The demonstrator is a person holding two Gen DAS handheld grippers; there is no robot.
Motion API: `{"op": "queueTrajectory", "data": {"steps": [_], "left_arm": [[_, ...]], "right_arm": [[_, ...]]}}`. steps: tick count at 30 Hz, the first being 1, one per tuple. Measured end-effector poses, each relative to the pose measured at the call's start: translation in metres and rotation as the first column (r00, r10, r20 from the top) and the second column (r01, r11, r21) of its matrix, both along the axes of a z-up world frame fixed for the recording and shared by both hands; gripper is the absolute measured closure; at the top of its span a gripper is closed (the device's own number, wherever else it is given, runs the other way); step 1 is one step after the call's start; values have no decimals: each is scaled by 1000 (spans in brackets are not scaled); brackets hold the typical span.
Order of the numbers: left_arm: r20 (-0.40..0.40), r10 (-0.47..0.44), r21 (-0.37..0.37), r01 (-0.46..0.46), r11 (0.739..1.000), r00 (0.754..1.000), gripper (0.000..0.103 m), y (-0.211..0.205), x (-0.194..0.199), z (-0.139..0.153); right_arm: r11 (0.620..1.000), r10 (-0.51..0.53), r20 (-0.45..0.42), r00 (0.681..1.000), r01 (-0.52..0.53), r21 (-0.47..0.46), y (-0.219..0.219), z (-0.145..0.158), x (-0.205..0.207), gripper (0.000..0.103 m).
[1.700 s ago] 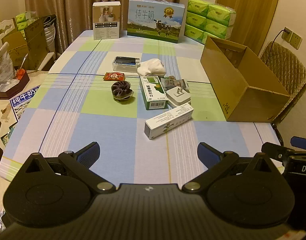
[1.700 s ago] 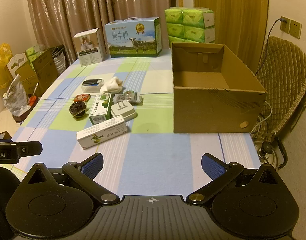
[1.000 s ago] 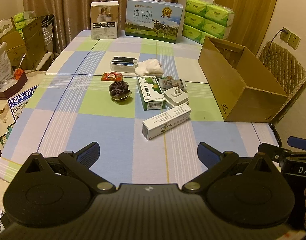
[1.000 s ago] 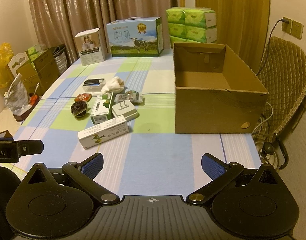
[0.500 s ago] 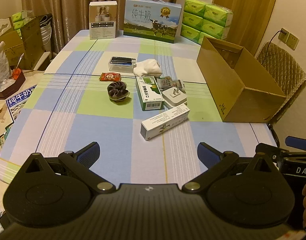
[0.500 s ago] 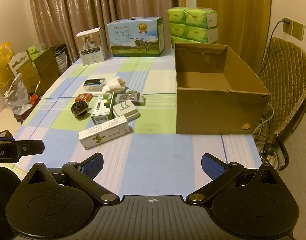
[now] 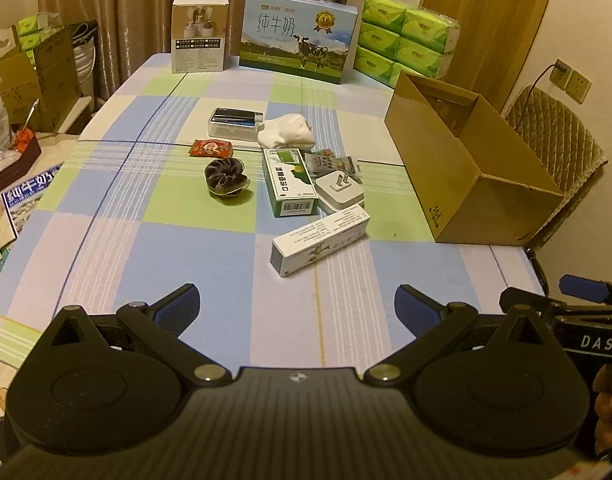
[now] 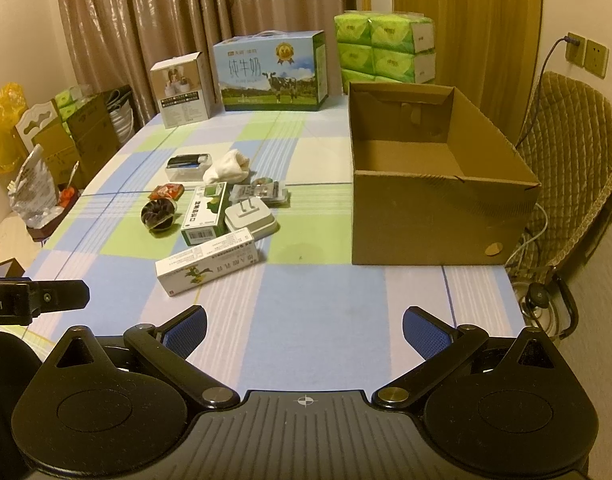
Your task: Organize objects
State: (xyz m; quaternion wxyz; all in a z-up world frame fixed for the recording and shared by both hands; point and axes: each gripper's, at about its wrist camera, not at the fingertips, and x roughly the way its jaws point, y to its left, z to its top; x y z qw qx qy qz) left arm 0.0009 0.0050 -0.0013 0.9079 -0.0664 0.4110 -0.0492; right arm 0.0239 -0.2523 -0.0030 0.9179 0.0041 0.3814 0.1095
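Checked tablecloth (image 7: 105, 208), matte cardboard box (image 8: 438, 184) at right; left gripper (image 7: 297, 307) and right gripper (image 8: 303, 326) spread wide, empty, touching nothing.

Dim warm yellowish indoor light, soft shadows, fisheye-bent edges, dark vignetted corners

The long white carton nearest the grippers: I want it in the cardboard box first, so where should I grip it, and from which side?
Grip the long white carton across its narrow width near mid-length, coming from above. It lies flat and askew on the table, so its long sides are free, while its far end sits close to the white plug adapter. The right gripper, open, looks the likelier choice.
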Motion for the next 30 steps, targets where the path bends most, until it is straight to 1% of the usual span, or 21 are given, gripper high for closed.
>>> {"op": "queueTrajectory", "data": {"steps": [8, 15, 22, 30], "left_arm": [[3, -22, -11, 22, 1000, 1000, 1, -2, 0, -3], [3, -29, 9, 28, 1000, 1000, 1, -4, 2, -7], [4, -63, 21, 63, 998, 998, 1, -4, 11, -11], [22, -120, 104, 117, 988, 993, 2, -1, 40, -19]], "right_arm": [[1000, -1, -3, 1000, 1, 3, -3, -3, 0, 2], [1000, -1, -11, 1000, 1, 4, -5, -6, 2, 2], [1000, -1, -20, 1000, 1, 1, -5, -10, 9, 2], [1000, 19, -18, 1000, -19, -4, -3, -20, 27, 2]]}}
